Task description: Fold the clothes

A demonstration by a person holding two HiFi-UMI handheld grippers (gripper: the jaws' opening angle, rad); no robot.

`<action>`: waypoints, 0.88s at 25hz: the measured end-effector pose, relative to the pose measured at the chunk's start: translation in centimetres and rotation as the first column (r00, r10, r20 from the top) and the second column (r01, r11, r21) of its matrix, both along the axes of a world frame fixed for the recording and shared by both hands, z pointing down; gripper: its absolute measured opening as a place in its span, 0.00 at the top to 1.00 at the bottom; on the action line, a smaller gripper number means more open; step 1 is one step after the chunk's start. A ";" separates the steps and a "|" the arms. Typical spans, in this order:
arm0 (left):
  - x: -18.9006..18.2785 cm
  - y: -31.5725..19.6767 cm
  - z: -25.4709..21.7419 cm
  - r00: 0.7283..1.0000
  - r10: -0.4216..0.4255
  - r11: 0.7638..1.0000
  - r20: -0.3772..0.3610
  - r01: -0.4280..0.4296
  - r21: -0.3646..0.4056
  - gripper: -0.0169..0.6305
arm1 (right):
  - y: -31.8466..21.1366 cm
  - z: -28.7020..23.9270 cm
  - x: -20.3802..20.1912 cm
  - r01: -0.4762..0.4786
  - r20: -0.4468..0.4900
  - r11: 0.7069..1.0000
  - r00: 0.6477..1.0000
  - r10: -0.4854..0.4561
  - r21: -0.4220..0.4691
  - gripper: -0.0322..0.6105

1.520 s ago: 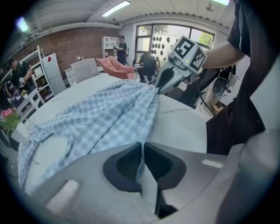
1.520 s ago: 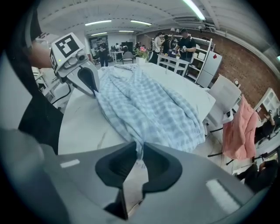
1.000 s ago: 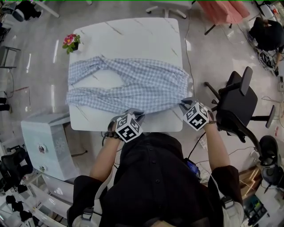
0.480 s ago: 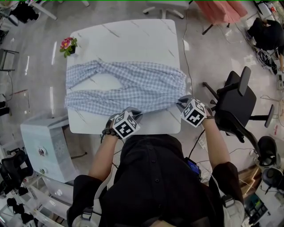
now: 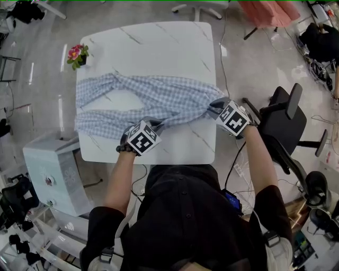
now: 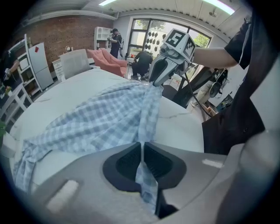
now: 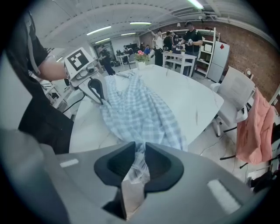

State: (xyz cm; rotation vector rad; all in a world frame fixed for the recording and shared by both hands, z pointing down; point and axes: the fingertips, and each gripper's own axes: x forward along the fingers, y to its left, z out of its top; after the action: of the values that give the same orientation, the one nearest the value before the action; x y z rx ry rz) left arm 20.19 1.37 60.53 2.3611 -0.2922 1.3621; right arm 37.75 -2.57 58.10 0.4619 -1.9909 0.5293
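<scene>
A blue-and-white checked garment (image 5: 159, 100) lies spread across the white marble table (image 5: 159, 47). My left gripper (image 5: 153, 124) is shut on its near edge, and a thin fold of the cloth (image 6: 100, 122) runs between the pads (image 6: 131, 159). At the garment's right end my right gripper (image 5: 214, 108) holds a bunched piece of cloth (image 7: 140, 113). Its jaws have just been opening a little, and the cloth still fills the gap between the pads (image 7: 159, 164). Each gripper view shows the other gripper, the right gripper (image 6: 155, 81) and the left gripper (image 7: 98, 94), pinching the same edge, with the cloth stretched between them.
A small pot of flowers (image 5: 77, 54) stands at the table's far left corner. A black office chair (image 5: 286, 122) is close on the right, and a white cabinet (image 5: 53, 169) sits beside the table's near left corner. A pink cloth (image 5: 265, 10) hangs at the far right.
Both grippers have moved away from the table's near edge and further over the table, carrying the garment's near edge with them. The garment now covers less depth of the table.
</scene>
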 end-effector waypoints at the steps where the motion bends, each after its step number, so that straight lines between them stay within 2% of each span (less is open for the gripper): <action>1: -0.1 -0.4 0.2 1.000 -0.006 1.000 0.003 0.006 -0.001 0.92 | -0.7 0.1 0.0 -0.005 0.003 1.000 1.000 0.005 0.000 0.82; 8: -0.7 -2.3 1.4 0.998 -0.056 0.998 0.020 0.056 -0.006 0.92 | -3.9 2.2 -0.1 -0.015 -0.031 0.999 0.999 0.017 0.039 0.83; 16: -0.9 -2.4 2.6 0.996 -0.081 0.996 0.029 0.081 -0.027 0.92 | -4.2 4.3 -0.4 -0.029 -0.053 0.999 0.998 0.032 0.046 0.83; 19: -0.9 -2.3 2.7 0.996 -0.080 0.996 0.032 0.081 -0.023 0.92 | -4.3 4.0 -0.4 -0.048 -0.046 0.997 0.998 0.051 0.065 0.82; 22: -1.0 -2.2 2.7 0.997 -0.073 0.997 0.035 0.074 -0.018 0.92 | -4.6 2.0 -0.1 -0.094 -0.014 0.988 0.995 0.097 0.125 0.78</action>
State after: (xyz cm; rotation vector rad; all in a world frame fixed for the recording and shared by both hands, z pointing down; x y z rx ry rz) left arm 19.22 -0.86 63.24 2.2898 -0.3707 1.3661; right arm 37.66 -7.18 60.08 0.6403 -1.9971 0.4595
